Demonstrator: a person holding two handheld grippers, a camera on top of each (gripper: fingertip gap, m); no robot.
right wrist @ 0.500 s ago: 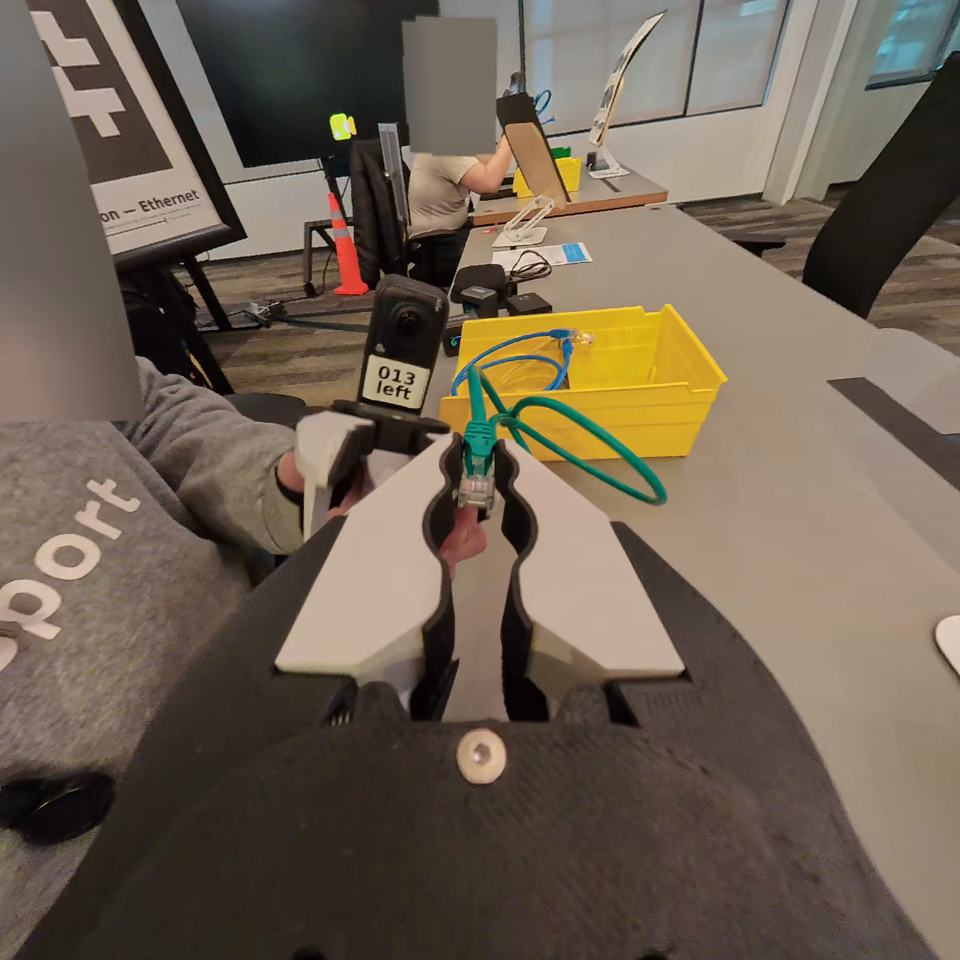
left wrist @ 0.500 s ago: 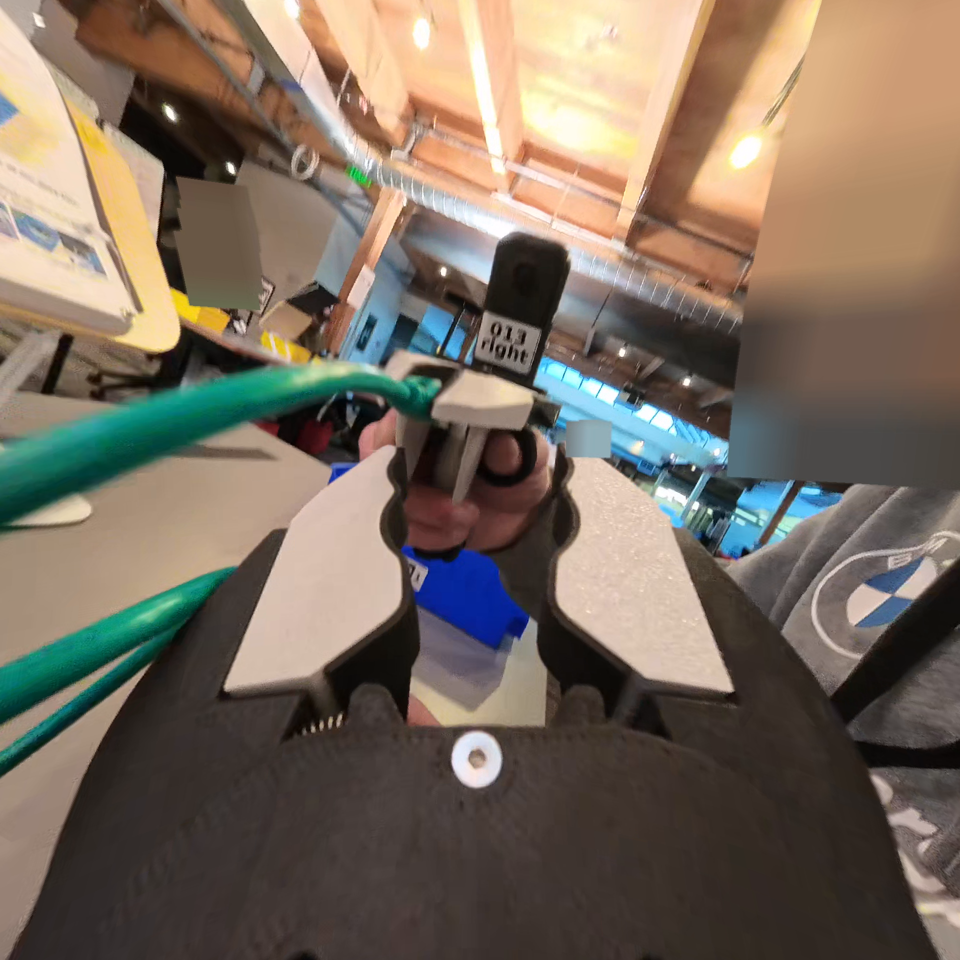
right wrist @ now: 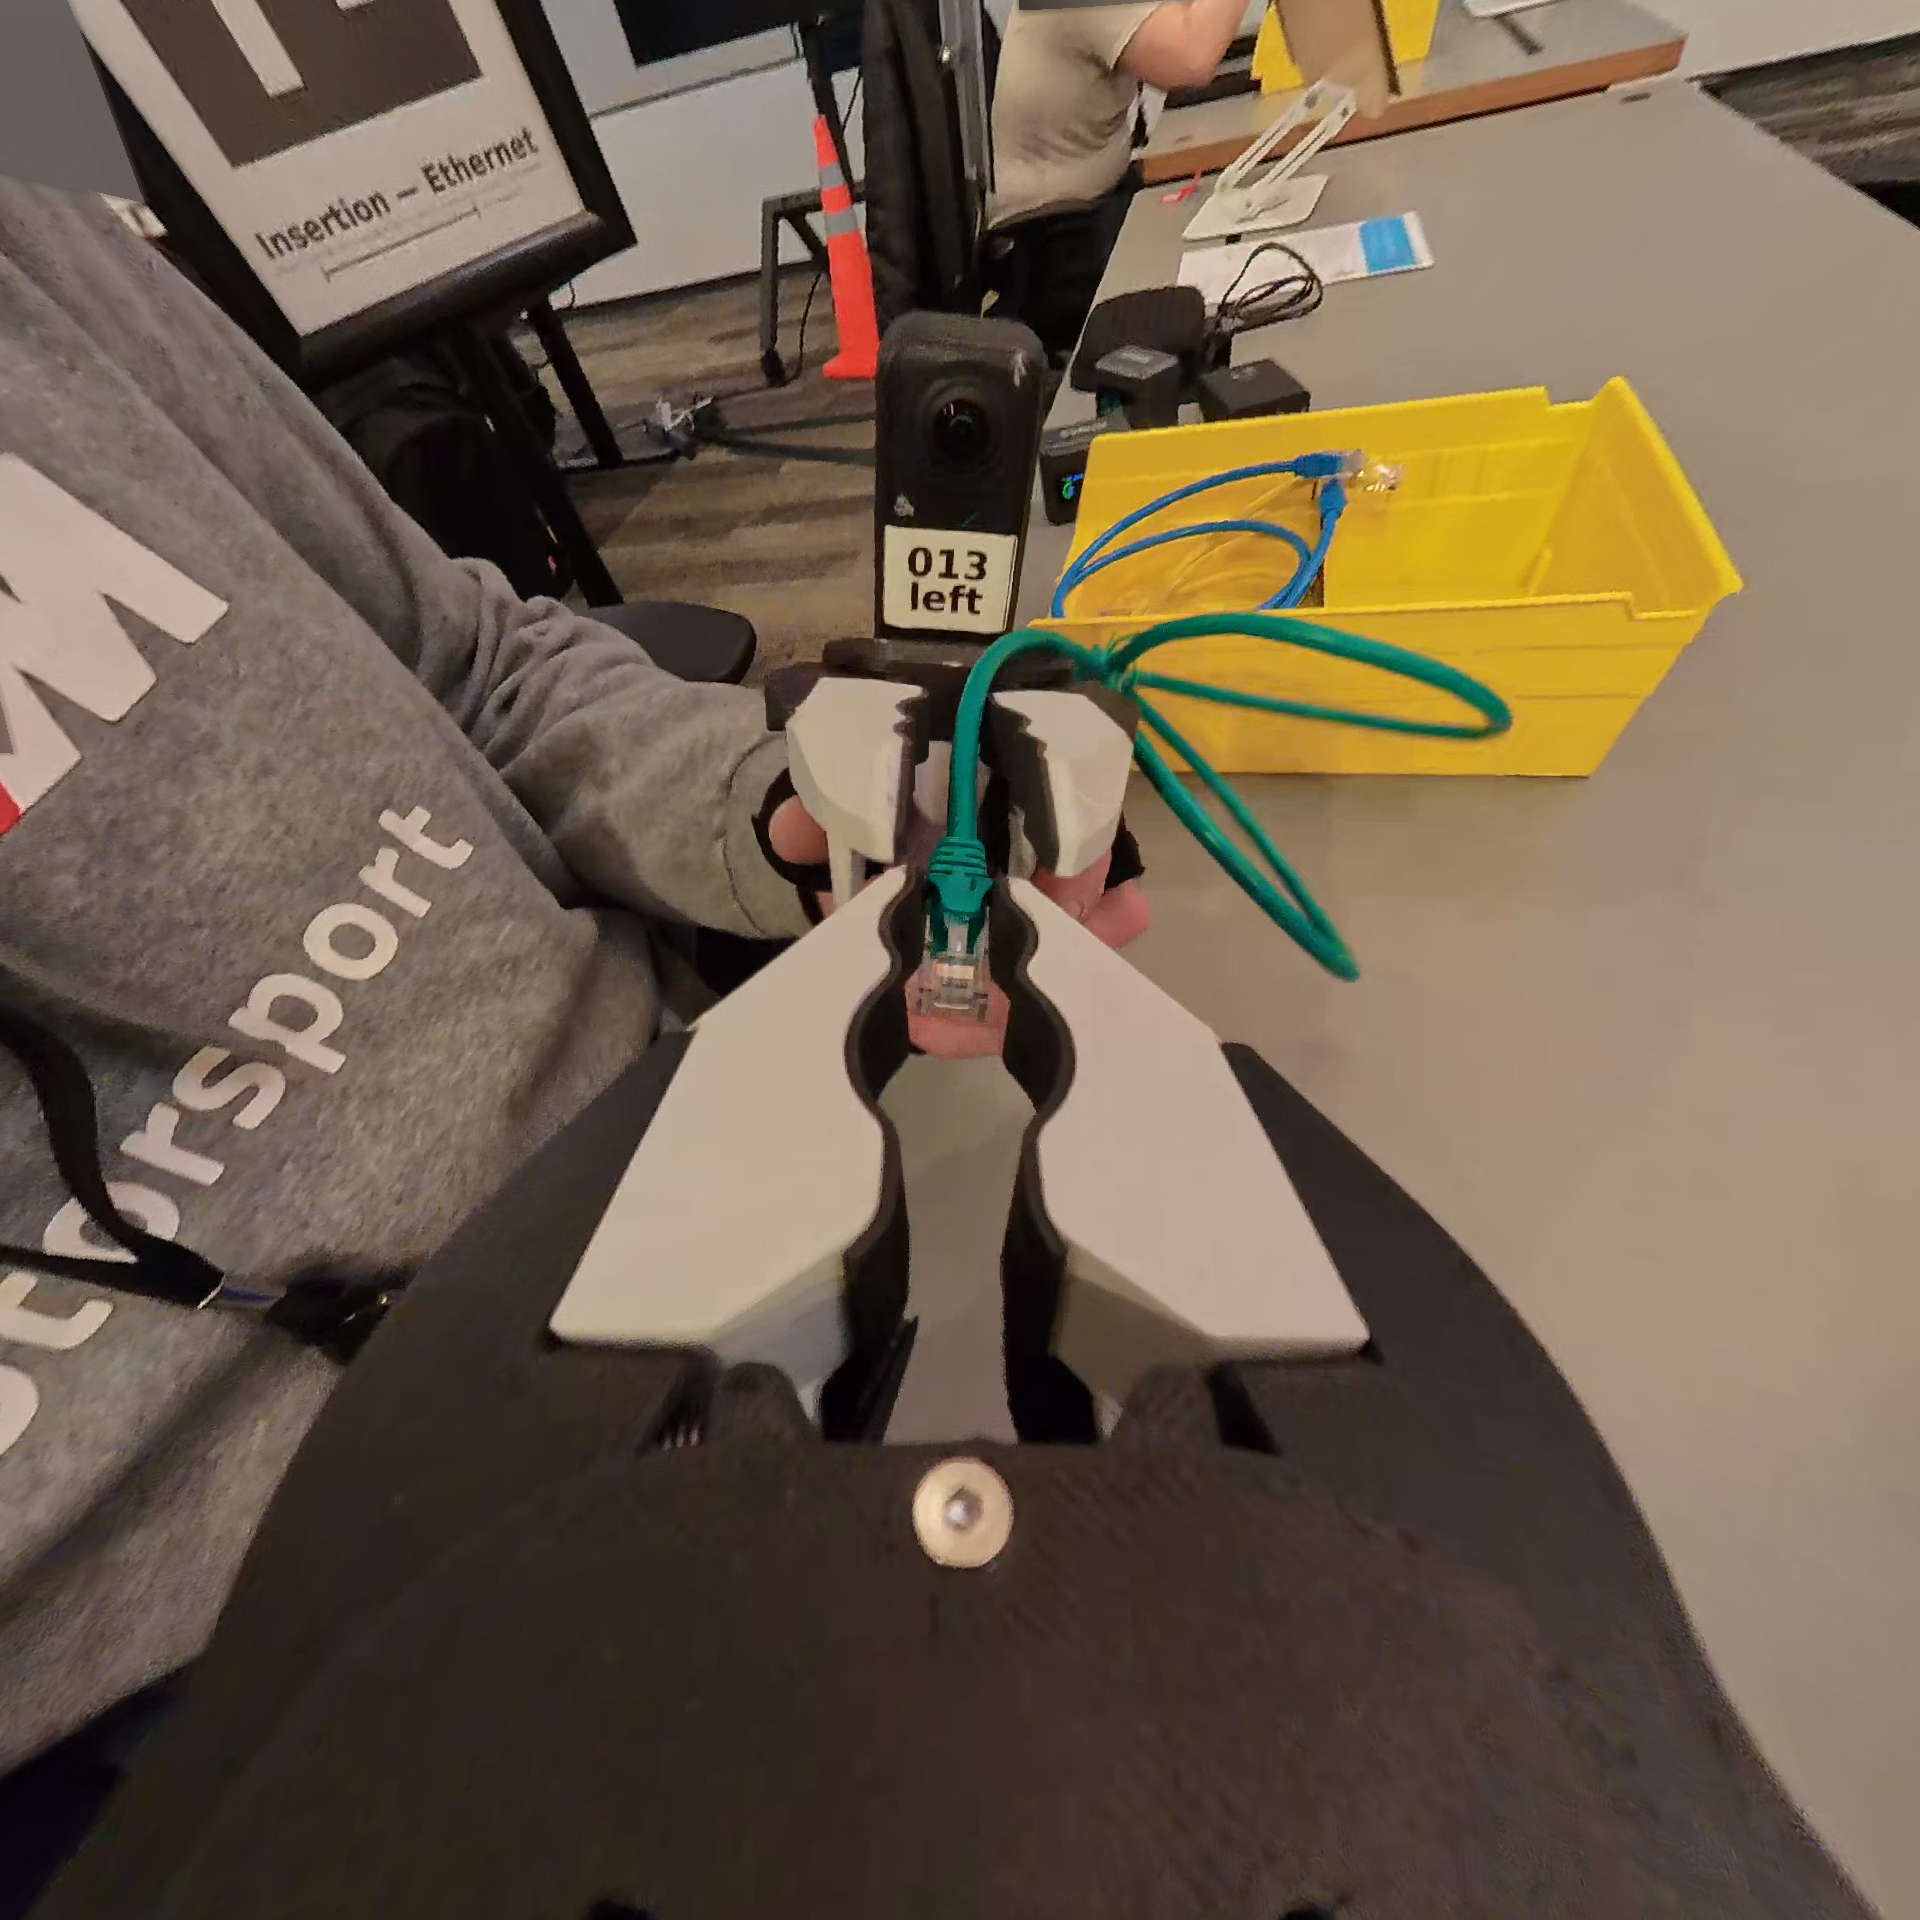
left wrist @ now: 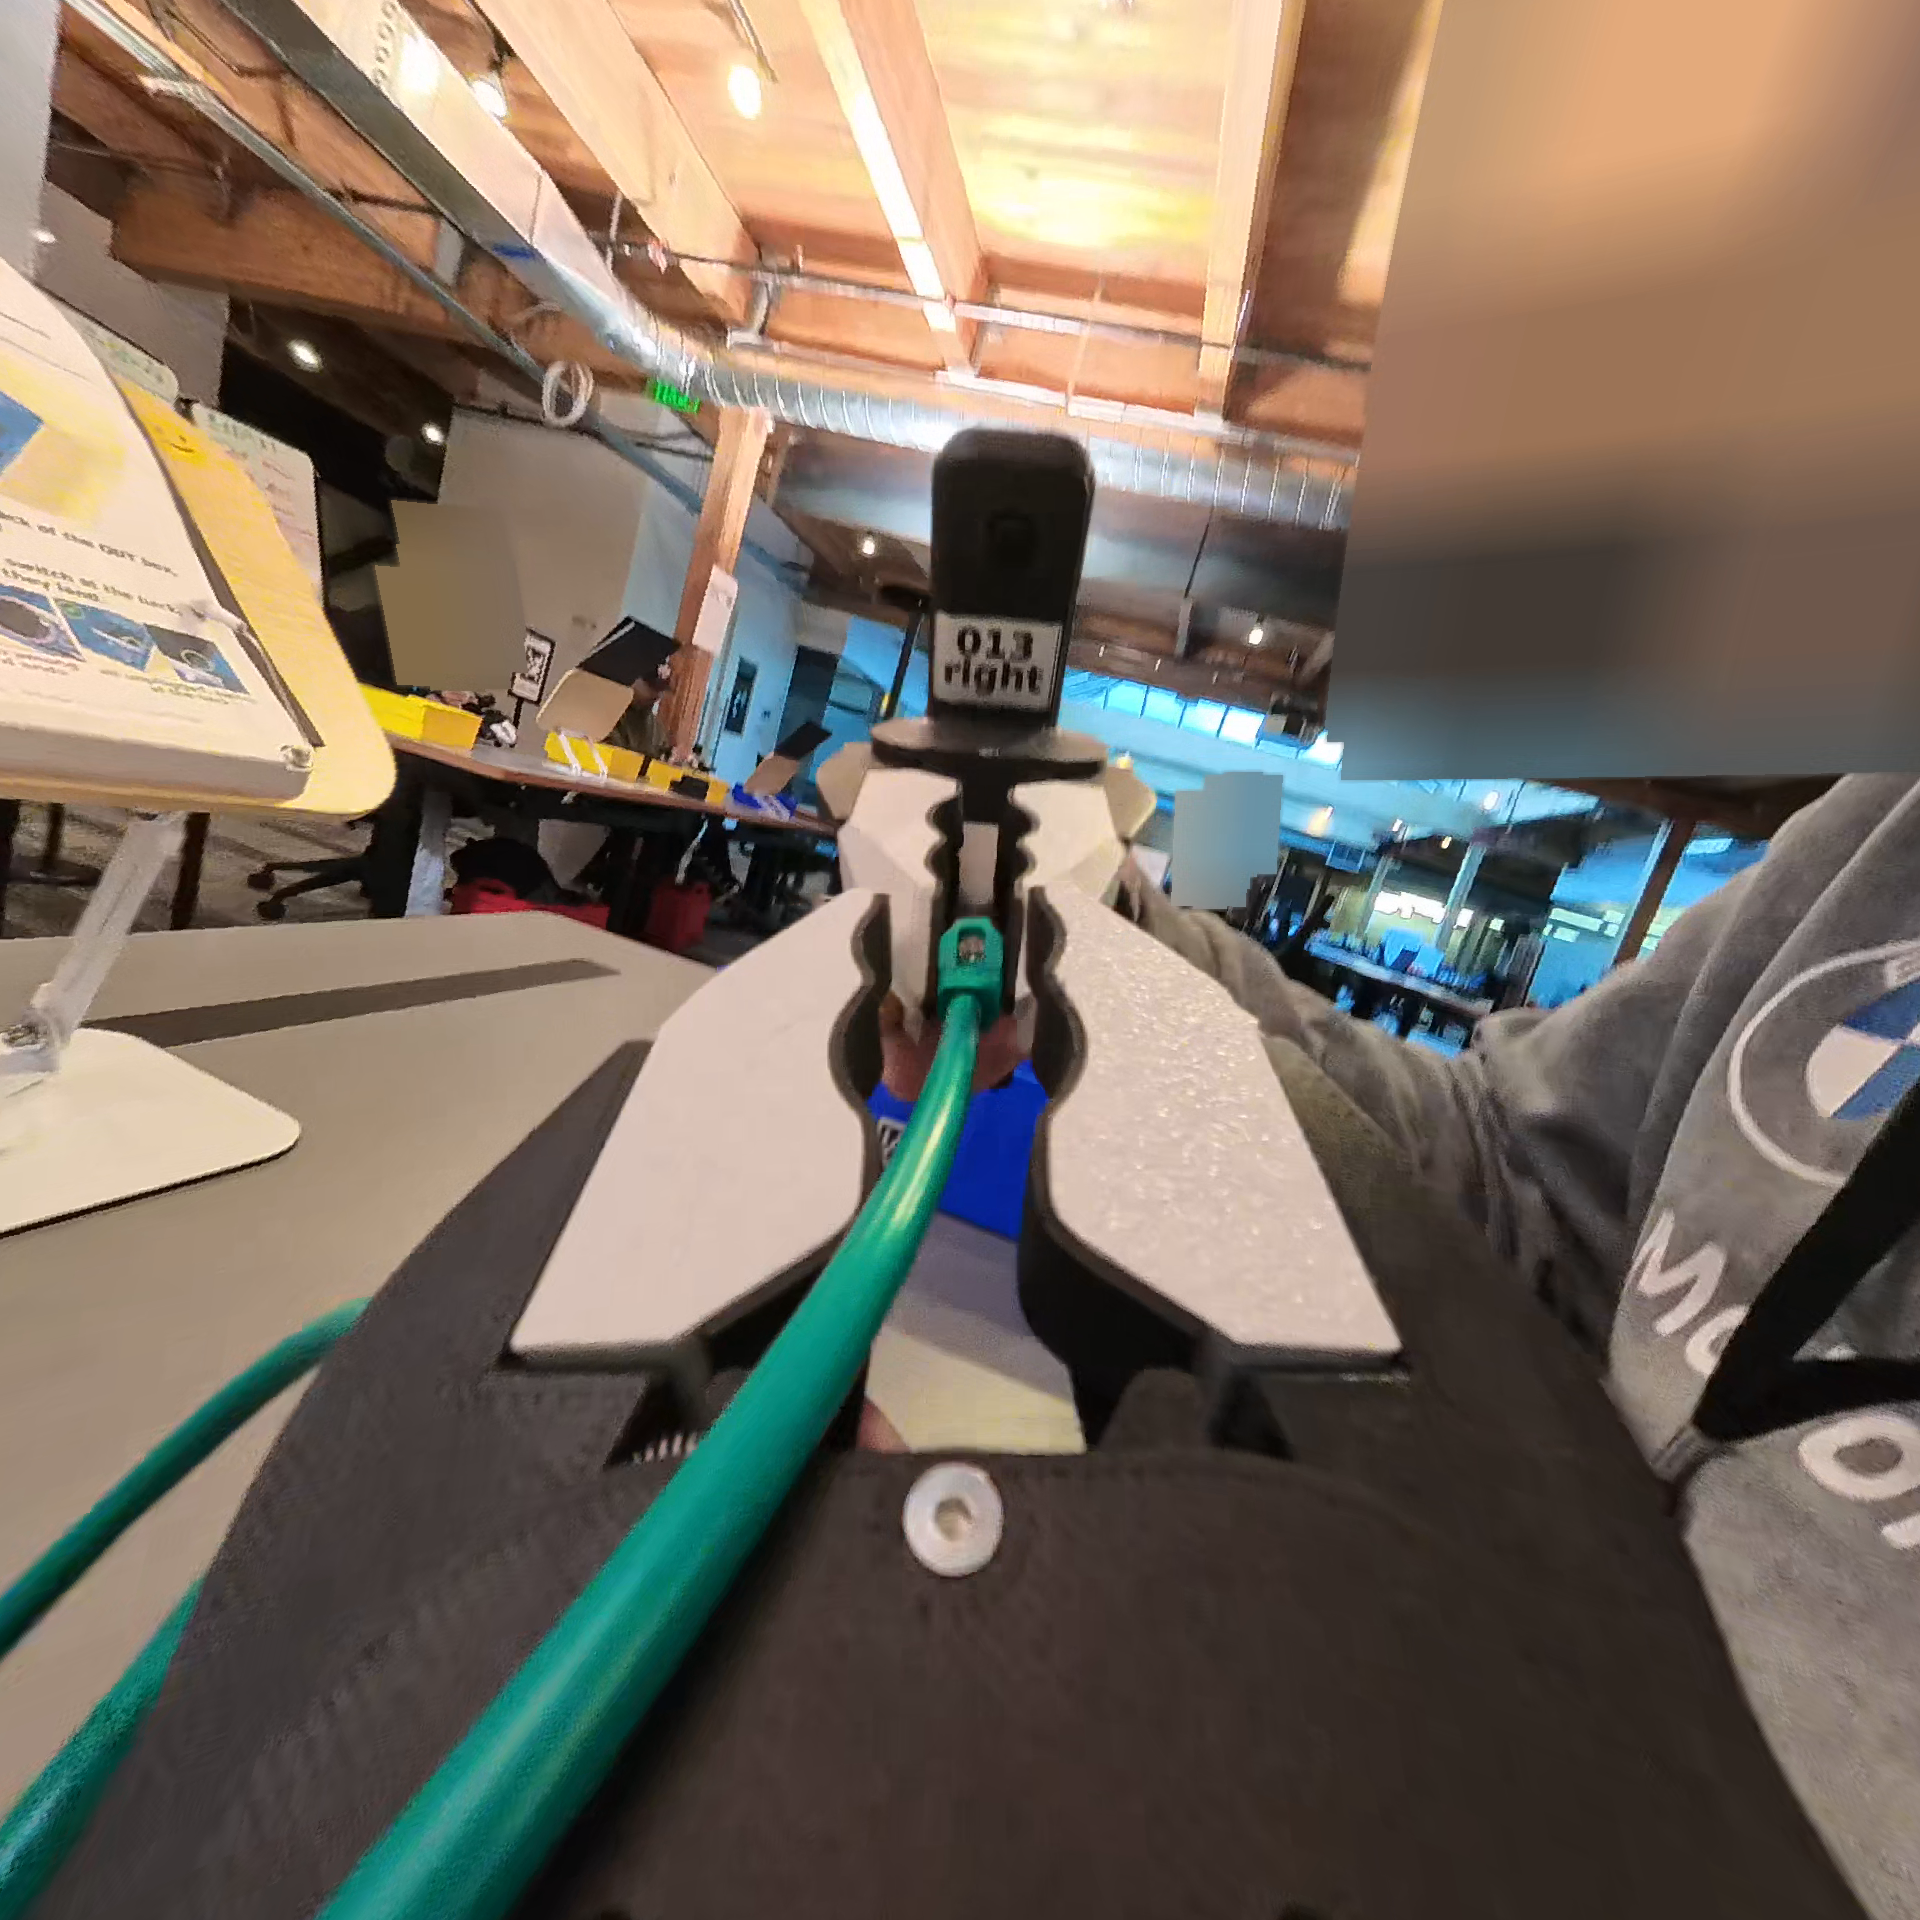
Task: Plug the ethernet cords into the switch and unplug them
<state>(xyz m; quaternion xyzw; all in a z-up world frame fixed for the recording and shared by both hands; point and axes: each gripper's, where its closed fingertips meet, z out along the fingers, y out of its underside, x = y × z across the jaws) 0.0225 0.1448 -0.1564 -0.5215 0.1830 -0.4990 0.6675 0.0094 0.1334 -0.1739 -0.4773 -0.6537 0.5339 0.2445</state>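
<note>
A green ethernet cord (right wrist: 1299, 675) ends in a clear plug (right wrist: 954, 971) with a green boot. My right gripper (right wrist: 958, 894) is shut on that plug at its fingertips, above the grey table's near edge. My left gripper (left wrist: 956, 904) faces it tip to tip and is open. The cord (left wrist: 831, 1299) runs from the plug back between the left fingers and over the left gripper's black body. In the right wrist view the left gripper (right wrist: 956, 748) shows with the cord passing through it and looping off to the right. No switch shows clearly in either view.
A yellow bin (right wrist: 1558, 665) stands on the grey table (right wrist: 1558, 1143) behind the grippers and holds a coiled blue cord (right wrist: 1195, 530). Black devices (right wrist: 1143, 353) sit beyond it. A white paper stand (left wrist: 104, 1122) is at the left. A grey sleeve (right wrist: 520, 675) is close on one side. My two grippers' fingertips are within a few centimetres of each other.
The grippers have lined up head-on and come closer. The green cord, earlier off to the left of my left gripper, now runs between its fingers. The right gripper still holds the plug.
</note>
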